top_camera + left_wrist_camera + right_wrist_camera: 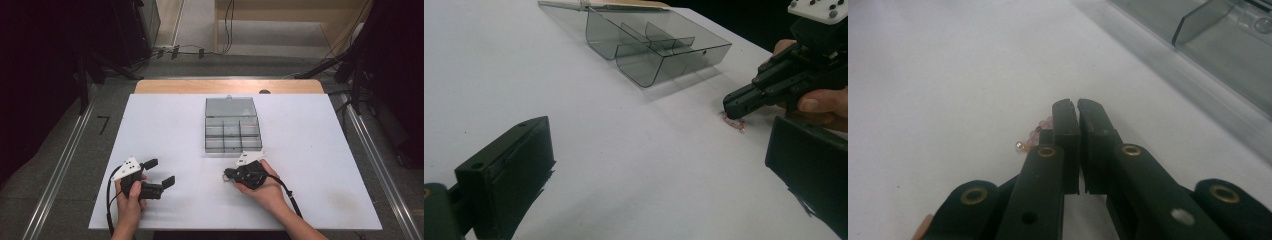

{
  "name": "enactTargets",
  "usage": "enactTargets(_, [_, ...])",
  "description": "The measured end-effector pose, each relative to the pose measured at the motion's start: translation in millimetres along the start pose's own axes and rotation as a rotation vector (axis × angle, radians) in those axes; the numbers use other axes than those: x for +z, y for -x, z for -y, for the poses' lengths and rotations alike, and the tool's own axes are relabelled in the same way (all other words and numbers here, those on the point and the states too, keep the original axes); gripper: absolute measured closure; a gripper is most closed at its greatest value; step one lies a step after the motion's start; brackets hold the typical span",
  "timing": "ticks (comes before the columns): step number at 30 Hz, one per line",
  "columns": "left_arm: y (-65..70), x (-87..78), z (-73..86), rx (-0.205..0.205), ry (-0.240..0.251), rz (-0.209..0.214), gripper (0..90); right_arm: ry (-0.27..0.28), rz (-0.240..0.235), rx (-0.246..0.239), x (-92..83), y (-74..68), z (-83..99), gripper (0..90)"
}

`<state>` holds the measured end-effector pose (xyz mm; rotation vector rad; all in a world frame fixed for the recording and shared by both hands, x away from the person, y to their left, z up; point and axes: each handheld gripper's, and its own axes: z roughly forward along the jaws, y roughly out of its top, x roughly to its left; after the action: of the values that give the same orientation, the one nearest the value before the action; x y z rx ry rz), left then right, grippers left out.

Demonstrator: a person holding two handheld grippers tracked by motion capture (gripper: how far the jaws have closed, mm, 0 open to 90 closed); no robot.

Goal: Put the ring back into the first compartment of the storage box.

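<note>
A small string of pink beads [1034, 136] with a gold end lies on the white table [310, 165]. My right gripper [1078, 107] is shut, its tips down on the table at the beads. The beads stick out from beside and under its left jaw; whether they are pinched I cannot tell. From the left gripper view, the right gripper's [731, 106] tip rests on the pink beads [735, 123]. My left gripper [160, 172] is open and empty at the near left of the table, its jaws [654, 150] spread wide and pointing toward the right gripper [227, 174].
A smoky clear plastic organiser box [233, 148] with several compartments lies open behind the right gripper, its lid [230, 106] folded back flat. In the left gripper view the box [644, 70] looks empty. A wooden table edge [200, 86] shows beyond the white sheet.
</note>
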<state>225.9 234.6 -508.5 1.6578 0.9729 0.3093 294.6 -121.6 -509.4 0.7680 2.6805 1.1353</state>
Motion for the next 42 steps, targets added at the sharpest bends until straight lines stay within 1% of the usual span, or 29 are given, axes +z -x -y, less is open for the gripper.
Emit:
enactTargets(3, [0.4, 0.3, 0.0, 0.003, -0.002, 0.002, 0.0, 0.008, 0.003, 0.008, -0.3, -0.5, 1.3, 85.2])
enactTargets(6, [0.2, 0.8, 0.0, 0.002, -0.001, 0.001, 0.0, 0.016, -0.010, 0.020, -0.3, 1.5, 1.8, 85.3])
enactTargets(12, [0.8, 1.4, 0.0, 0.003, -0.001, 0.000, 0.0, 0.019, -0.021, 0.021, -0.7, 3.3, 1.8, 85.3])
enactTargets(15, [0.9, 0.6, 0.0, 0.004, 0.000, -0.001, 0.0, 0.020, -0.030, 0.031, -1.0, 3.9, 1.5, 85.3])
enactTargets(19, [0.2, 0.2, 0.0, 0.004, 0.002, 0.003, 0.0, 0.028, -0.034, 0.024, -1.8, 3.8, 1.3, 85.3])
enactTargets(24, [-0.1, -0.1, -0.1, 0.004, 0.003, 0.005, 0.0, 0.039, -0.044, 0.031, -3.2, 4.1, 1.0, 85.3])
enactTargets(32, [-0.1, -0.1, -0.2, 0.005, 0.002, 0.006, 0.0, 0.053, -0.062, 0.029, -5.2, 4.1, -0.1, 85.3])
enactTargets(40, [-0.1, -0.1, -0.2, 0.005, 0.002, 0.006, 0.0, 0.080, -0.066, 0.021, -10.9, 5.5, -3.3, 85.3])
enactTargets(42, [-0.1, 0.0, -0.2, 0.005, 0.002, 0.005, 0.0, 0.085, -0.064, 0.027, -13.7, 5.8, -4.4, 85.2])
